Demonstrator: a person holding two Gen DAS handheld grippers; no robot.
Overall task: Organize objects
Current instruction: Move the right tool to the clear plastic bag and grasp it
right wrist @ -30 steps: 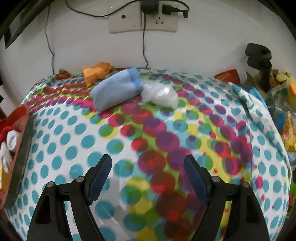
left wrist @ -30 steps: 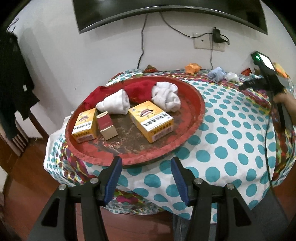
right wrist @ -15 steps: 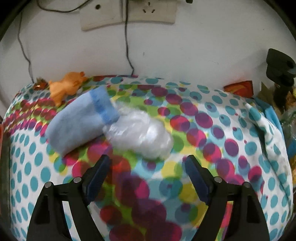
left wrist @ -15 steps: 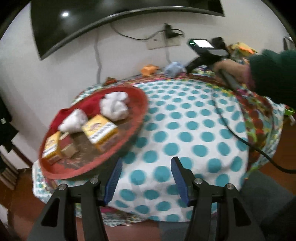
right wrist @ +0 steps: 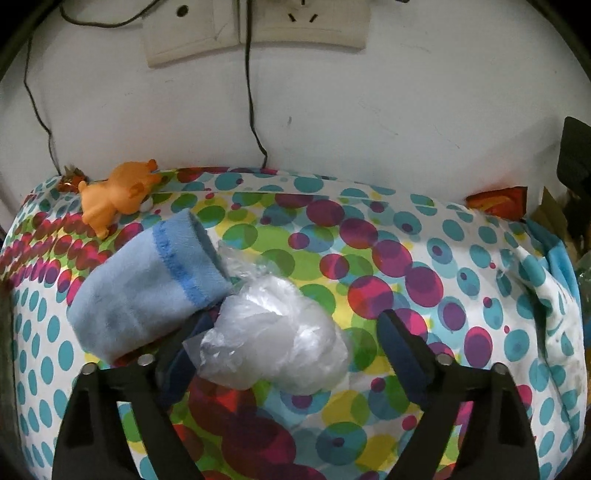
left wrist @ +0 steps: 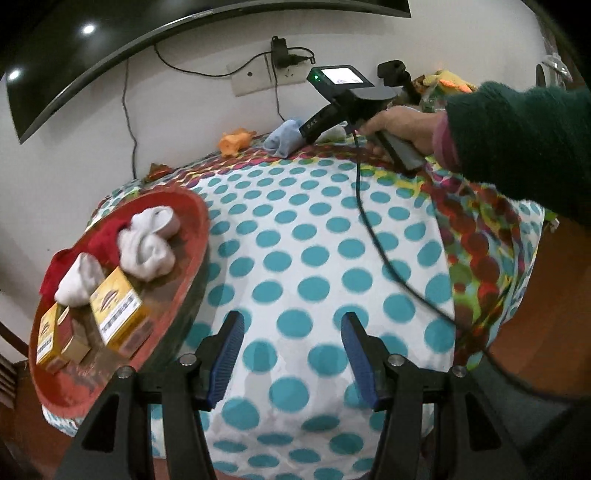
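Observation:
My right gripper (right wrist: 291, 347) is open, its fingers either side of a crumpled clear plastic bag (right wrist: 277, 336) on the dotted cloth. A light blue sock (right wrist: 147, 291) lies against the bag's left, over the left finger. An orange toy animal (right wrist: 114, 195) sits behind it by the wall. My left gripper (left wrist: 291, 354) is open and empty over the table's front. A round red tray (left wrist: 184, 236) at the left holds white socks (left wrist: 147, 240), red cloth and yellow boxes (left wrist: 118, 310). The right gripper's body (left wrist: 351, 107) shows at the far table edge.
A wall with sockets (right wrist: 255, 33) and hanging cables stands right behind the table. Clutter and a black stand (left wrist: 399, 74) sit at the far right. A cable (left wrist: 369, 229) trails across the cloth. A dark screen hangs above.
My right gripper moved forward until the plastic bag sits between its fingers. My left gripper swung right, so the tray shifted to the left of its view.

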